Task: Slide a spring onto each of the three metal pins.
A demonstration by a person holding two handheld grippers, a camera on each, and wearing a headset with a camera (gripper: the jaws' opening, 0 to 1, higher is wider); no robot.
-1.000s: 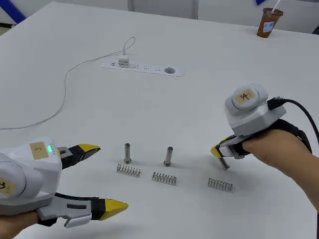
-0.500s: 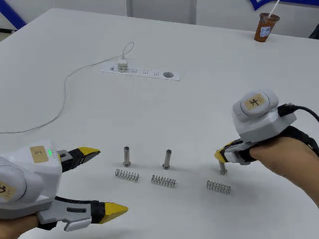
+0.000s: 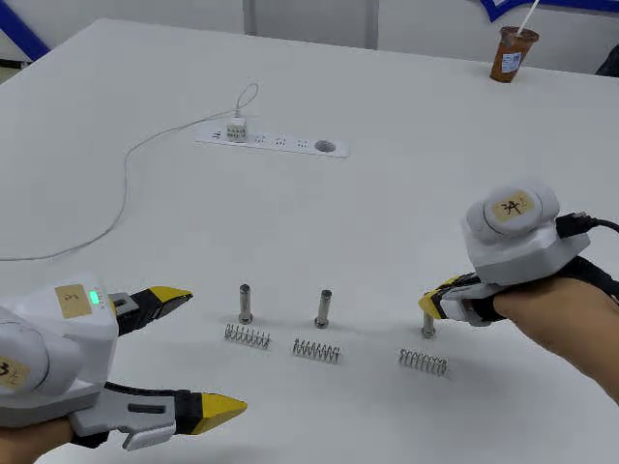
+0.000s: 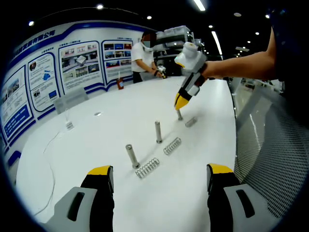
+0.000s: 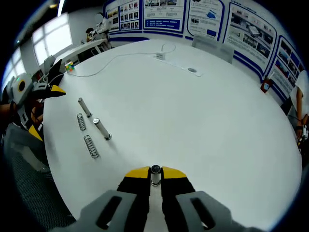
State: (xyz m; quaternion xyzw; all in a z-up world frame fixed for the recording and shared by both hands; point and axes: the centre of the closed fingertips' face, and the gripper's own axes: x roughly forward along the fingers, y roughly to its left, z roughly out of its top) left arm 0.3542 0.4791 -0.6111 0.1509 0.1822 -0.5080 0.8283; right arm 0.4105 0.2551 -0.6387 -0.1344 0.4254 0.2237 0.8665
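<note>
Now the right gripper (image 3: 432, 302) clamps the rightmost pin (image 3: 427, 327) upright; the left gripper (image 3: 205, 350) hangs wide open. Better hold the pin vertical when threading the nearest spring (image 3: 425, 362).

My left gripper (image 3: 210, 350) and right gripper (image 3: 430, 305) are white with black jaws and yellow tips; the left one shows a green light. The right pin (image 5: 155, 175), like the other pins (image 3: 245, 302), is silver-grey, as are the springs (image 3: 316, 350). White table (image 3: 387, 213); brown cup (image 3: 510, 53) at upper right.
</note>
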